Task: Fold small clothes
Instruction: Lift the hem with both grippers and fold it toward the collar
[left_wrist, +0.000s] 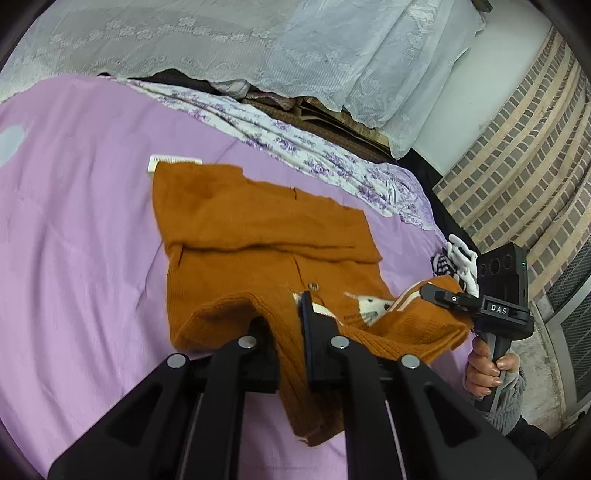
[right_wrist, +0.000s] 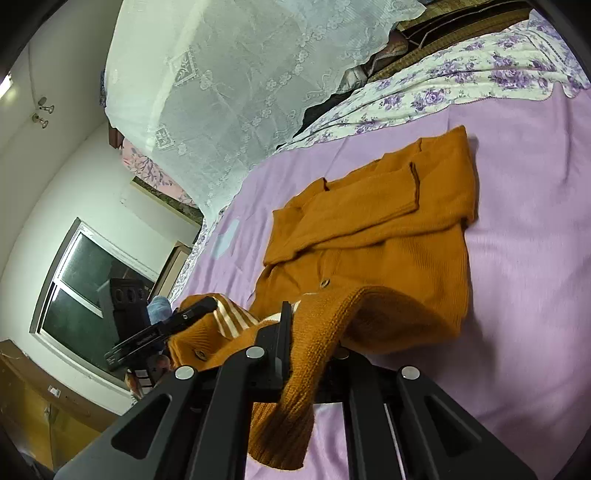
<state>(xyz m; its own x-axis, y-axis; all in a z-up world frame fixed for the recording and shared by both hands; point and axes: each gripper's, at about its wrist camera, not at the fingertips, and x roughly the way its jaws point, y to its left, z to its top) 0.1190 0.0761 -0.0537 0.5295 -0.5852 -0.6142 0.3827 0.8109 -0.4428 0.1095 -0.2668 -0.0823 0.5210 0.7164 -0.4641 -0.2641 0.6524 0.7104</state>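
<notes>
1. Left wrist view: the left claw (left_wrist: 291, 332) is clamped on the near hem of the orange knit cardigan (left_wrist: 258, 229), the ribbed edge pinched between its black fingers (left_wrist: 308, 325) and draping below them.
2. Right wrist view: the right claw (right_wrist: 310, 332) is clamped on the hem's other end, with knit hanging down past its fingers (right_wrist: 284, 325).
3. Between the two claws the hem is lifted off the bed, showing white stripes and a brown button (left_wrist: 314, 285).
4. Farther out, the cardigan's upper part lies flat on the lilac bedsheet (left_wrist: 74, 240), one sleeve (right_wrist: 369, 199) folded across the chest.
5. Beyond lie a purple-flowered cloth (left_wrist: 314, 155) and a white lace curtain (left_wrist: 221, 40).
</notes>
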